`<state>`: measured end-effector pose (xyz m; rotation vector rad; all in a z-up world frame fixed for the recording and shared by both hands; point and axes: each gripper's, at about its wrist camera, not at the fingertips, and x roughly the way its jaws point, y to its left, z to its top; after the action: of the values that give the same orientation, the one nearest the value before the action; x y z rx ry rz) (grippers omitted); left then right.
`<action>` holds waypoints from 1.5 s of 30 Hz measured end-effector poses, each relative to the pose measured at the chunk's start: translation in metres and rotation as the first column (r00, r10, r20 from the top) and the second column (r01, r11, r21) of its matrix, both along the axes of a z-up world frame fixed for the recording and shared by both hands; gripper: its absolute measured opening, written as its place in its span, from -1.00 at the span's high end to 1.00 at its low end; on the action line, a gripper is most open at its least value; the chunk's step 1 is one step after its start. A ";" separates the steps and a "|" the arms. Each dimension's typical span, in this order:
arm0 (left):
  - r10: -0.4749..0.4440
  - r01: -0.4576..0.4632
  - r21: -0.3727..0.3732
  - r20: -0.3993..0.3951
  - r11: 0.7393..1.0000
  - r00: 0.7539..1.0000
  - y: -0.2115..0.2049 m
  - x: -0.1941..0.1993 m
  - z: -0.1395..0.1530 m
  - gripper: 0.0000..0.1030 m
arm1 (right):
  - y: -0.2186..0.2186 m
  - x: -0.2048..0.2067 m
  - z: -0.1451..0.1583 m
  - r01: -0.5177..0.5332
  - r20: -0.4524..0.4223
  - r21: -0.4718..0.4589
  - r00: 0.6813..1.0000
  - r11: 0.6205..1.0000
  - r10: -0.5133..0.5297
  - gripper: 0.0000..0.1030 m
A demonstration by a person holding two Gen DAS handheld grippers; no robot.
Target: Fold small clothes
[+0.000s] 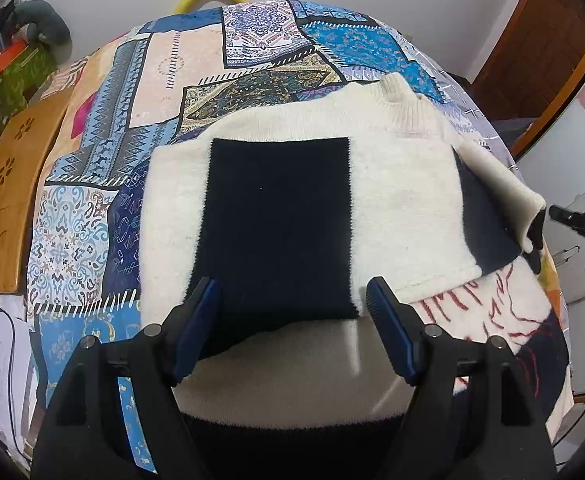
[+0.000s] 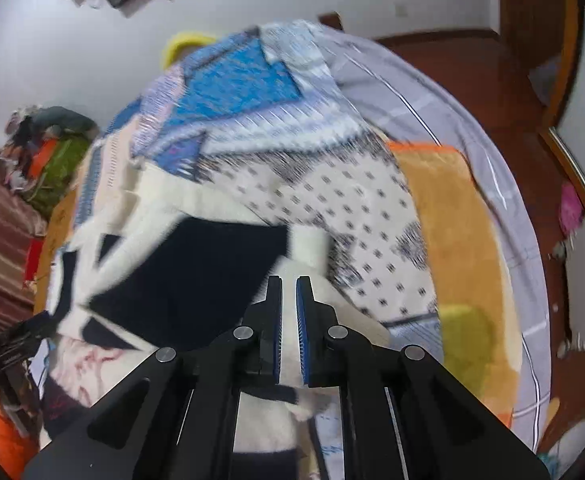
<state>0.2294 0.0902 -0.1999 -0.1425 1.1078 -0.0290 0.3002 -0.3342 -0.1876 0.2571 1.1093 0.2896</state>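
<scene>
A cream sweater (image 1: 404, 200) with a navy panel (image 1: 280, 220) lies flat on a patchwork bedspread (image 1: 152, 92), collar toward the far side. My left gripper (image 1: 292, 286) hovers open over the sweater's near part, its blue pads (image 1: 200, 320) on either side of the navy panel with nothing between them. The sweater's right sleeve (image 1: 504, 184) is folded inward and lifted at its cuff, pinched by my right gripper (image 1: 535, 232). In the blurred right wrist view, the right gripper (image 2: 289, 282) is shut on the cream sleeve cloth (image 2: 312, 244), above the navy panel (image 2: 196, 276).
A second pale garment with red stitching (image 1: 492, 304) lies under the sweater's near right corner. A wooden board (image 1: 16, 184) and a clothes pile (image 1: 20, 60) sit at the left. An orange-yellow blanket (image 2: 452, 220) covers the bed's right side. A wooden door (image 1: 540, 40) is at the far right.
</scene>
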 end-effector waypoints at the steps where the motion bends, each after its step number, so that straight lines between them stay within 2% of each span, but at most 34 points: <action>1: 0.001 -0.001 0.001 0.000 1.000 1.000 0.001 -0.001 0.000 -0.46 | -0.005 -0.001 -0.007 0.010 -0.029 0.004 1.000 1.000 -0.010 0.70; 4: 0.007 -0.007 0.001 -0.003 1.000 1.000 0.003 -0.001 0.000 -0.46 | -0.019 -0.004 -0.029 0.046 -0.102 0.022 0.994 0.999 -0.044 0.30; 11: 0.011 -0.011 0.002 -0.011 1.000 1.000 0.001 0.002 -0.002 -0.46 | -0.047 -0.008 -0.073 0.148 -0.223 0.089 0.967 0.985 -0.125 0.28; 16: 0.005 -0.005 0.007 -0.013 1.000 1.000 -0.002 0.006 -0.003 -0.46 | -0.047 -0.005 -0.098 0.153 -0.274 0.112 0.954 0.982 -0.118 0.27; 20: 0.004 -0.003 0.010 -0.017 1.000 1.000 -0.002 0.008 -0.005 -0.46 | -0.039 -0.005 -0.104 0.139 -0.250 0.103 0.962 0.985 -0.109 0.22; 25: 0.005 -0.005 0.007 -0.019 1.000 1.000 -0.002 0.010 -0.007 -0.46 | -0.037 -0.007 -0.103 0.109 -0.233 0.110 0.969 0.988 -0.081 0.73; 27: 0.006 -0.006 0.004 -0.019 1.000 1.000 -0.001 0.009 -0.008 -0.46 | -0.037 -0.007 -0.103 0.105 -0.236 0.115 0.969 0.988 -0.076 0.78; 34: 0.001 -0.001 0.006 -0.014 1.000 1.000 -0.001 0.007 -0.006 -0.46 | -0.031 -0.010 -0.080 0.086 -0.183 0.103 0.981 0.991 -0.066 0.81; 45: -0.014 0.014 0.004 0.007 1.000 1.000 -0.004 0.000 -0.001 -0.46 | -0.016 -0.017 0.015 0.001 0.027 0.120 1.000 0.993 -0.005 0.83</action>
<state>0.2295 0.0864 -0.2012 -0.1311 1.1019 -0.0397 0.2833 -0.3500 -0.1723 0.3602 1.0663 0.3565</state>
